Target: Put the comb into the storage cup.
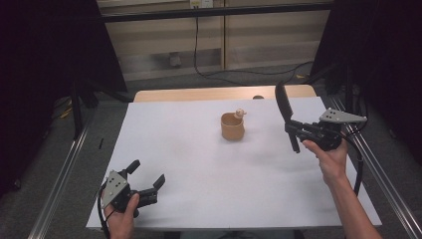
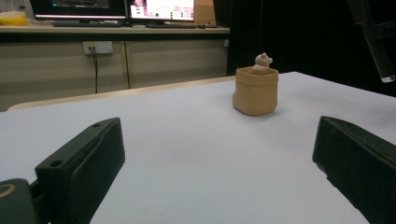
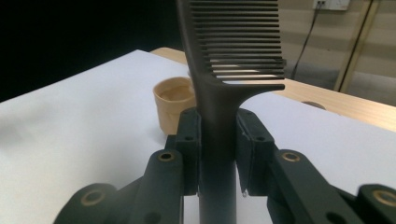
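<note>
Between the right claw's (image 3: 218,149) pads (pinched tight) a black comb (image 3: 233,56) stands upright.

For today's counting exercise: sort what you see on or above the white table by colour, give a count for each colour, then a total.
Black: 3, namely the comb, the left gripper and the right gripper.
Tan: 1, the cup.
Pale beige: 1, the small figure sitting in the cup.
Total: 5

White-topped table (image 1: 199,169), wooden far edge, tan cup (image 1: 232,127) standing on it near the middle-back
</note>
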`<state>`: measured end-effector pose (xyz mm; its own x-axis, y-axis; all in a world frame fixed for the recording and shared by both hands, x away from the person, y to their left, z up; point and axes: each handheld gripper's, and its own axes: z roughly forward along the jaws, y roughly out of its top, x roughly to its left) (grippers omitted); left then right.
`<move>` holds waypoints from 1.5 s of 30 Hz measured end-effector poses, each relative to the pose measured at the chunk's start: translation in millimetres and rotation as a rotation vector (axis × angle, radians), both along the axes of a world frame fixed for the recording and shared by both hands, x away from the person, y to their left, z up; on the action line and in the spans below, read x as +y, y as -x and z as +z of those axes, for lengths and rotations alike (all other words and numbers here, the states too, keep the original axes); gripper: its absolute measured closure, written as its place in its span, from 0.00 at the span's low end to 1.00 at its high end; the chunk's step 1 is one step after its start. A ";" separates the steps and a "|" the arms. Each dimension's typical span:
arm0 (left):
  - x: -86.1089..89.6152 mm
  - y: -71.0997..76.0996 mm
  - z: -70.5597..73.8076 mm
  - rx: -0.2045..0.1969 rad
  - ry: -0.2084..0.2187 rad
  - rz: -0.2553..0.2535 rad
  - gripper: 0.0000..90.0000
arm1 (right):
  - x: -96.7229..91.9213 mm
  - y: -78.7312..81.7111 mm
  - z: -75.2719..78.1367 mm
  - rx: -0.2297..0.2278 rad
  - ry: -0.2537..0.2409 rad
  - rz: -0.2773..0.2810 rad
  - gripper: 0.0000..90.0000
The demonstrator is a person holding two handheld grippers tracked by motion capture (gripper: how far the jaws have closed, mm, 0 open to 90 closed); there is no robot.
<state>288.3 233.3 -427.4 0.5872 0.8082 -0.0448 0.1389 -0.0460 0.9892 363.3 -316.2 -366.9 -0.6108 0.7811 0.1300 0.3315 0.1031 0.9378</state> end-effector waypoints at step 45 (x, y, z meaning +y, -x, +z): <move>-2.9 0.3 -1.5 0.012 0.001 -0.023 0.03 | 69.5 -46.1 21.8 -0.060 -0.096 0.097 0.81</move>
<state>288.0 230.4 -428.9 0.6050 0.7945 -0.0532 0.1498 -0.0479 0.9876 409.4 -246.7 -345.1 -0.6914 0.7040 0.1626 0.2675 0.0404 0.9627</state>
